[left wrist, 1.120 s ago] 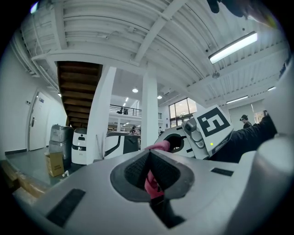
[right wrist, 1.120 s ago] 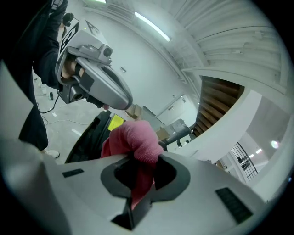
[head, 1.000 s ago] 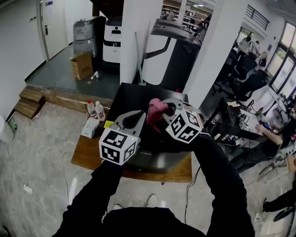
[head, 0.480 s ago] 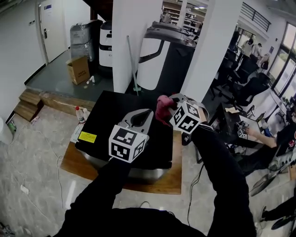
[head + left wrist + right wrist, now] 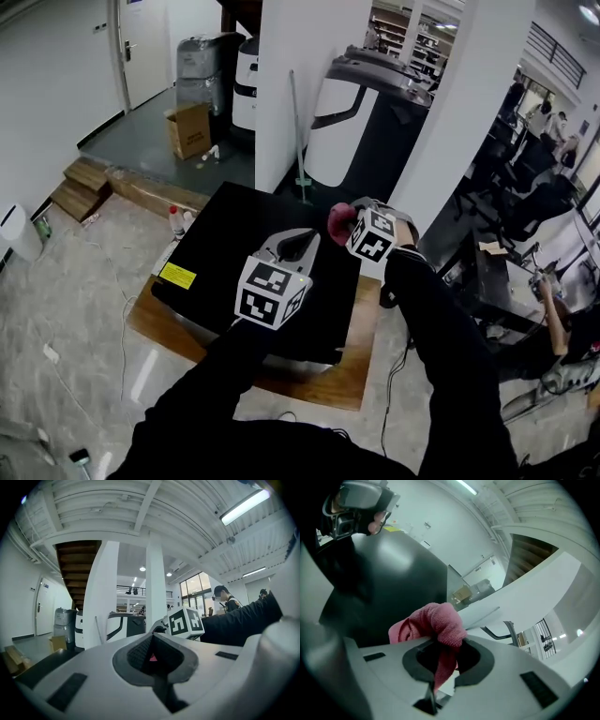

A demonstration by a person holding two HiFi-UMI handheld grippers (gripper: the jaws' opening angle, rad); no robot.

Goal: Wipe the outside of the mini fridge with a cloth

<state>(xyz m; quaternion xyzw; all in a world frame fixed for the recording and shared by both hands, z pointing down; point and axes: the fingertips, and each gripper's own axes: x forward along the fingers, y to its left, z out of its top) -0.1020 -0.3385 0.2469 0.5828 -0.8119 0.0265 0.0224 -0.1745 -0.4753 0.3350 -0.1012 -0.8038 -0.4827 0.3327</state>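
Note:
The black mini fridge [image 5: 239, 248] stands on a wooden board, seen from above in the head view. My right gripper [image 5: 343, 217] is shut on a pink cloth [image 5: 337, 220], held at the fridge's far right top edge. The right gripper view shows the cloth [image 5: 436, 627] bunched between the jaws, with the fridge's dark surface [image 5: 389, 581] close behind it. My left gripper [image 5: 302, 242] hovers above the fridge top, jaws shut with nothing in them. In the left gripper view the right gripper's marker cube [image 5: 185, 620] shows ahead.
Two bottles [image 5: 176, 221] stand on the wooden board [image 5: 178, 323] left of the fridge. A large white-and-black machine [image 5: 361, 117] and white pillars stand behind. A cardboard box [image 5: 190, 129] lies at the far left. People sit at desks on the right.
The right gripper with the cloth has moved farther away, toward the fridge's far right edge. The head view has shifted, so the fridge sits more left. The left gripper stays above the top.

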